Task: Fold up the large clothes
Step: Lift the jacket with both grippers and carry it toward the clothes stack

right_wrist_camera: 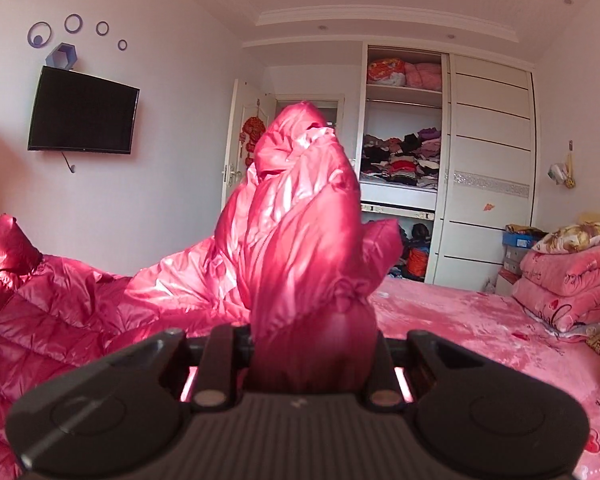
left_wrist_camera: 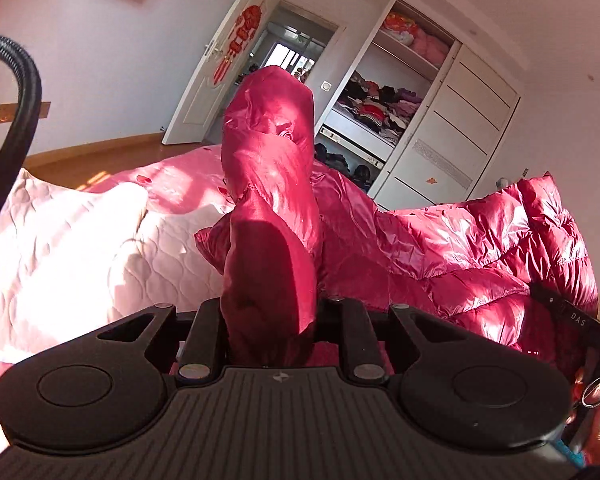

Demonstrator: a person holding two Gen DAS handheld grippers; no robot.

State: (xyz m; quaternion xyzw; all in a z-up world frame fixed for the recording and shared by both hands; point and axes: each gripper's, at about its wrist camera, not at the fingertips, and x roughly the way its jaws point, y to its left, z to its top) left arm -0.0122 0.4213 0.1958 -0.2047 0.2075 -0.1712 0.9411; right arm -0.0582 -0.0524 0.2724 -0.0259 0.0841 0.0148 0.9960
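1. One red down jacket (left_wrist_camera: 452,240), glossy and quilted in puffy stitched channels, spread across the bed (right_wrist_camera: 460,320) with two bunched parts raised off it.
2. Left gripper (left_wrist_camera: 270,320): jaws pinching a gathered wad of the shiny red fabric, which stands up in a crumpled column ahead of the camera.
3. Right gripper (right_wrist_camera: 312,356): jaws pinching a second bunch of the same jacket, rising as a rumpled, pointed mass.
4. Letters "DAS" legible in white on a black part (left_wrist_camera: 580,320) at the right edge of the left wrist view; no other writing readable.
5. Bed covered in pink plush with small red motifs; a pale pink quilted cover (left_wrist_camera: 80,248) with curved stitching on its left side.
6. One stack of folded pink floral blankets (right_wrist_camera: 568,284) with a patterned pillow on top, at the far right of the bed.
7. One white wardrobe (right_wrist_camera: 488,168) with dark horizontal lines on its sliding door, open section showing shelves of folded clothes and pink bedding up top.
8. One black flat television (right_wrist_camera: 82,112) on the wall; four purple rings (right_wrist_camera: 73,23) and one hexagonal shelf above it.
9. One white door (left_wrist_camera: 220,64) with red hanging ornaments.
10. One black ribbed hose (left_wrist_camera: 16,80) curving at the left.
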